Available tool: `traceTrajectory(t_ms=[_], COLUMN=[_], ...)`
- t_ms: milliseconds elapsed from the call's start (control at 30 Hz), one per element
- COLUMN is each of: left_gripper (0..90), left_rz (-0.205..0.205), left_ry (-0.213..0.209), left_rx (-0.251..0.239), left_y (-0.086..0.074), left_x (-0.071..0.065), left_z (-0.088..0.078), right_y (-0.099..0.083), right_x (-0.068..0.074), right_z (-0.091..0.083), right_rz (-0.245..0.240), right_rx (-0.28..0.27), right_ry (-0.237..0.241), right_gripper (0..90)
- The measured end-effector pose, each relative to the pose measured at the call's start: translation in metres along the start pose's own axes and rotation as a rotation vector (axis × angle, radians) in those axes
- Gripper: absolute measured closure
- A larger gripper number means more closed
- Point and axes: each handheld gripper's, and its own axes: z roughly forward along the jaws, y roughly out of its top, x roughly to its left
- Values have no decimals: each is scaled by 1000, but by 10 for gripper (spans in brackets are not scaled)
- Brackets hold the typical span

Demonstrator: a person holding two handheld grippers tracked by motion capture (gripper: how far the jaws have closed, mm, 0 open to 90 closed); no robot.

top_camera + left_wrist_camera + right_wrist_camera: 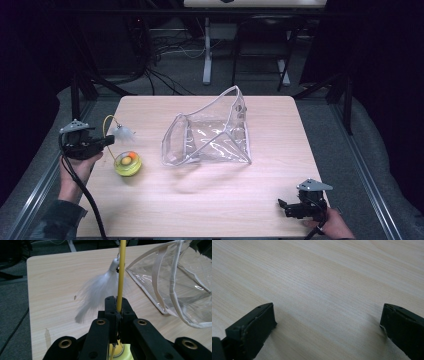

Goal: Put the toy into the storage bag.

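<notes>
High view: left tool [109, 140] clamps the yellow wand [106, 125] of a feather toy, base [127, 163] on bench [210, 205] left of clear bag [210, 135]; likely bagging next, needs lift toward opening; left gripper view: wand [121, 275] runs straight ahead, feather [100, 291] dangling; right gripper view: right tool [327, 322] gaping, idle.

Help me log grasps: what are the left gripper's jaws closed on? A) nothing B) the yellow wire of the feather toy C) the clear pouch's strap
B: in the left gripper view the left gripper pinches the yellow wire beside the white feather.
</notes>
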Motion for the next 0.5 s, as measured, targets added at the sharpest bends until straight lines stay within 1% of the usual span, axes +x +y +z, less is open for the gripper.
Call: traceTrajectory(t_ms=[100,133,200,300,367,500], left_gripper=[881,881,881,882,882,882], left_rz=[6,6,7,11,5,7], left_ry=[-4,-8,-10,0,1,8], left_rx=[4,15,19,9,1,-14], left_y=[1,3,5,6,7,10], left_x=[-1,-2,-3,-4,-3,-3], left_z=[0,0,0,0,-3,-9], right_y=[0,0,0,0,0,0], right_x=[0,0,0,0,0,0], right_z=[0,0,0,0,0,0], right_rz=[0,0,0,0,0,0], right_rx=[0,0,0,0,0,0], right_ry=[0,0,0,0,0,0], right_gripper=[0,0,0,0,0,0])
